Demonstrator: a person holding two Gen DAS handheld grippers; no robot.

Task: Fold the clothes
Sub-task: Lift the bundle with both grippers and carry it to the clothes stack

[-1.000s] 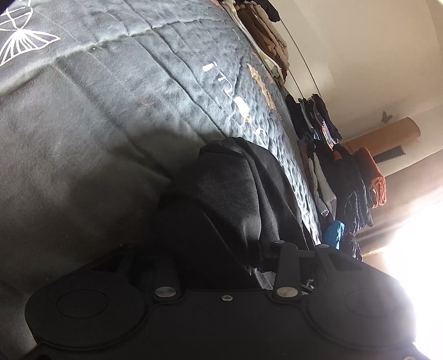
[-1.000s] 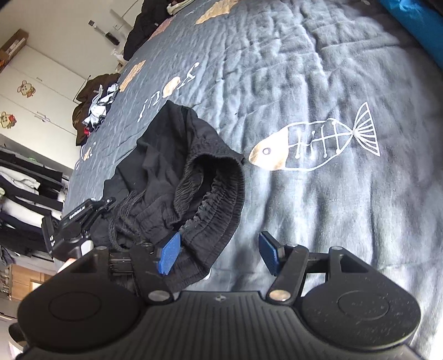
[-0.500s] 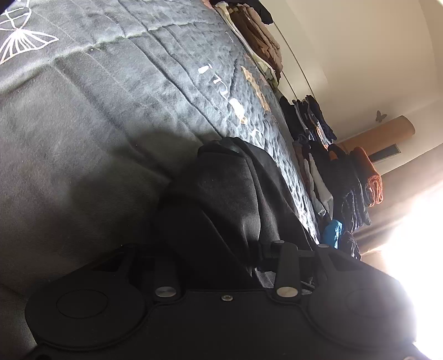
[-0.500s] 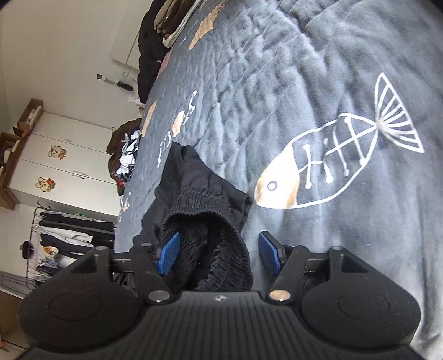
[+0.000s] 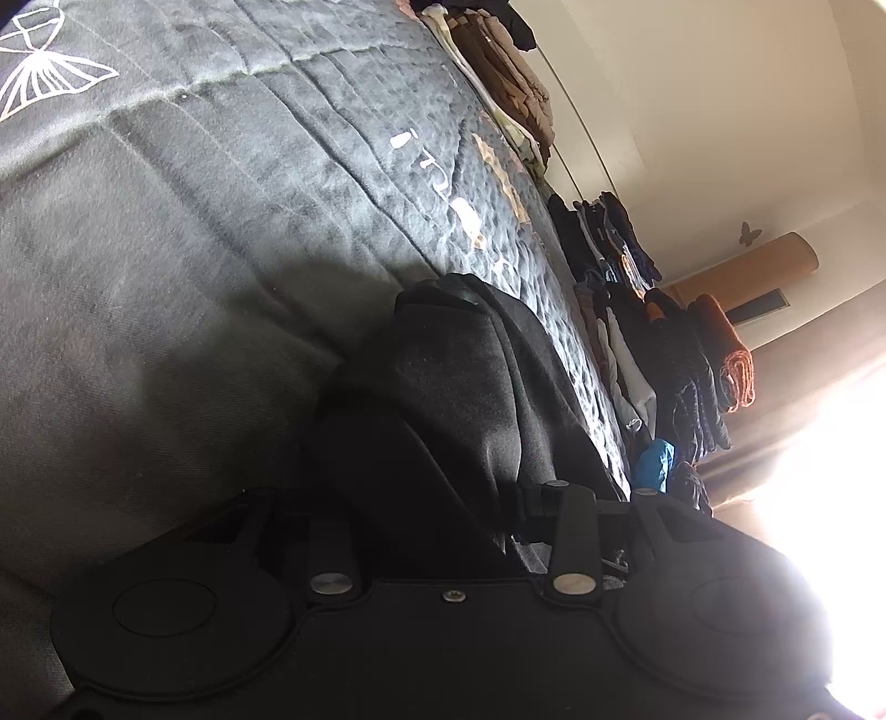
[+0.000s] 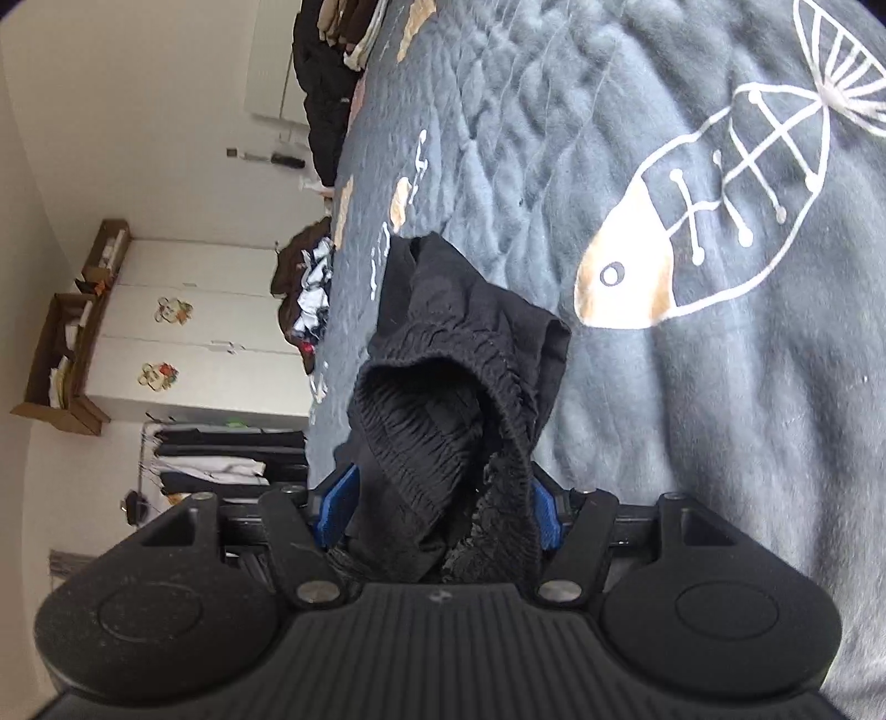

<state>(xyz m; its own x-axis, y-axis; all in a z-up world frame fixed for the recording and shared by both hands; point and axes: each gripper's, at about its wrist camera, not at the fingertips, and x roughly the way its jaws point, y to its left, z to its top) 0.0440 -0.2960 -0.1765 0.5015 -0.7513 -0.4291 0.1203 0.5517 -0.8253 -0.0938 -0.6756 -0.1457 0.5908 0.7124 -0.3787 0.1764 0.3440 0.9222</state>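
While both grippers sit low over the bed [image 6: 720, 387], a pair of black shorts [image 6: 459, 343] lies bunched on the grey quilt, just beside the printed fish [image 6: 703, 221]. At the right gripper [image 6: 437, 498], the ribbed elastic waistband stands up in a loop and fills the gap between the two blue pads [image 6: 335, 501]; the jaws stand fairly wide, and the cloth touches both pads, but whether they truly pinch it or merely flank it I cannot tell. Beyond the fish, toward the far edge of the bed, folded clothes [image 6: 343, 33] sit in a dark stack, and a second, jumbled heap [image 6: 304, 282] lies at the bed's edge nearer the white wardrobe [image 6: 183, 327]. At the left gripper [image 5: 443, 531] the same black fabric [image 5: 459, 387] rises in a smooth dark fold between the fingers and hides their tips entirely; the jaws stand partly closed around it, and again I cannot tell whether they clamp it. That side is in deep shadow against strong window glare. Past the shorts on that side, more stacked clothes [image 5: 664, 354] line the bed's edge, with a tan pile [image 5: 509, 83] further along. A white butterfly print [image 5: 39, 83] marks the quilt well apart from the shorts.
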